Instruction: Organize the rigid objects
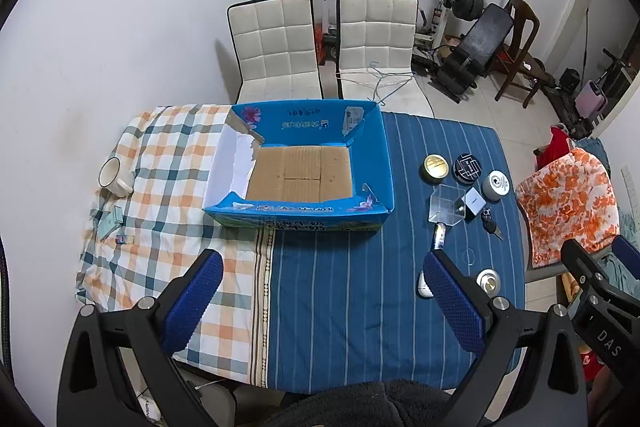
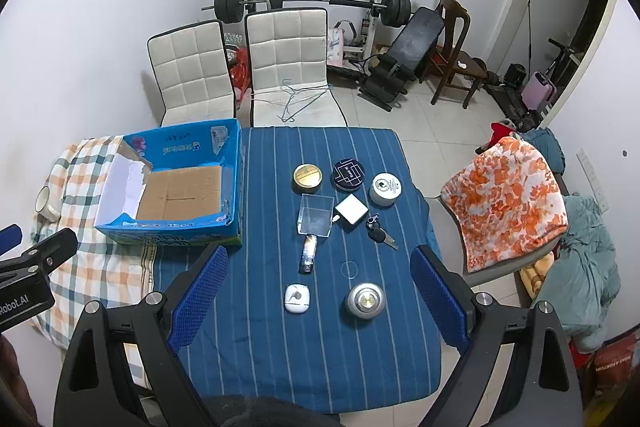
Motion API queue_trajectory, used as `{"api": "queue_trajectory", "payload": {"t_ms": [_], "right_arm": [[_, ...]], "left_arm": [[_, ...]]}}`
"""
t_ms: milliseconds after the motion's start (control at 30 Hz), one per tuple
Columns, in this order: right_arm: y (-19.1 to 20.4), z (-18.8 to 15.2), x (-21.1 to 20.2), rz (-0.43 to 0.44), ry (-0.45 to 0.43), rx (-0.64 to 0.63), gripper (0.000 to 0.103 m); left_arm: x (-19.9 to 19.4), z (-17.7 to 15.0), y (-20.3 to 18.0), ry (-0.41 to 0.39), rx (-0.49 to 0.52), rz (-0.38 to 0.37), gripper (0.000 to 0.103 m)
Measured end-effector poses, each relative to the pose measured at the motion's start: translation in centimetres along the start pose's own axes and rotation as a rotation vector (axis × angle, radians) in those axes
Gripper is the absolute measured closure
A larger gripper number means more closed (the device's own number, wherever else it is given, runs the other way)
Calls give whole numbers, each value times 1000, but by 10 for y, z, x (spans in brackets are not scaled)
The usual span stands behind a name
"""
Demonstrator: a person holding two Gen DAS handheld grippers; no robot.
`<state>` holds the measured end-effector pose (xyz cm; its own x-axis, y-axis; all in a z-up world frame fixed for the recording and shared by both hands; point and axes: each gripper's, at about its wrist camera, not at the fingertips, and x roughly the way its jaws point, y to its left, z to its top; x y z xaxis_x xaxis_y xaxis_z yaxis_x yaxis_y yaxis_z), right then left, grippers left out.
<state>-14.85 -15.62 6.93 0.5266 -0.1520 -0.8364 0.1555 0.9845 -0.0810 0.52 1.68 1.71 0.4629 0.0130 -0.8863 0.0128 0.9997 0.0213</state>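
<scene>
Two hand-held grippers hover above a cloth-covered table, both with their blue-padded fingers spread wide and nothing between them. The left gripper (image 1: 322, 277) hangs over the near edge of the table, in front of an open blue cardboard box (image 1: 376, 163) whose brown floor lies bare. The right gripper (image 2: 320, 273) hangs over the blue striped cloth (image 2: 280, 347), where the small items are scattered to the right of the box.

In a far row stand a gold tin (image 2: 307, 178), a dark round tin (image 2: 349, 173) and a white round jar (image 2: 386, 189). Just nearer lie a clear plastic box (image 2: 316, 215), a white square case (image 2: 351, 209) and a set of keys (image 2: 380, 231). A small dark tube (image 2: 308, 254) lies just in front of the clear box. Closest to the right gripper sit a white earbud case (image 2: 297, 299) and a silver puck light (image 2: 365, 300), well apart from each other.

On the checked cloth (image 1: 168, 155) left of the box a white mug (image 1: 114, 177) lies on its side. Two white padded chairs (image 1: 276, 43) stand behind the table.
</scene>
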Motion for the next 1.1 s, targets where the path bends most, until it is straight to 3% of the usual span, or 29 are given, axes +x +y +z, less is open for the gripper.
{"api": "queue_trajectory", "payload": {"t_ms": [900, 1100], "right_arm": [[3, 10, -2, 6, -8, 8, 8], [-14, 14, 15, 63, 63, 63, 8]], "left_arm": [[7, 3, -5, 14, 5, -13, 0], [19, 12, -16, 25, 17, -49, 0]]}}
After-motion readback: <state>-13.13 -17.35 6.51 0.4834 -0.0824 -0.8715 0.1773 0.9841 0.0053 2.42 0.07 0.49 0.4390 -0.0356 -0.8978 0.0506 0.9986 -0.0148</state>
